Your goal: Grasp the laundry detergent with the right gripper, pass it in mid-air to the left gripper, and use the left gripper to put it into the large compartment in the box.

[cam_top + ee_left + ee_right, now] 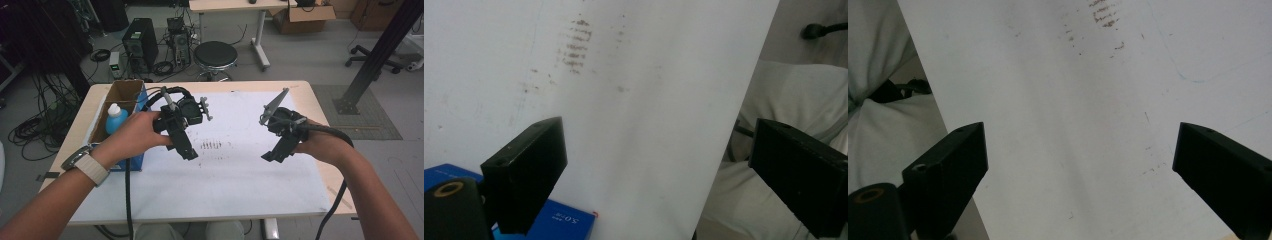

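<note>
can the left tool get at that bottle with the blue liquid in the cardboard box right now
Probably yes. The left tool is open and empty, held above the white sheet beside the cardboard box. The bottle stands upright in the open-topped box, nothing covering it.

grey floor (310, 60); round black stool (215, 55) behind the wooden table (307, 95); computer tower (140, 44) and tangled cables (35, 132) at left; open cardboard box (302, 17) by a second desk (235, 5)
</note>
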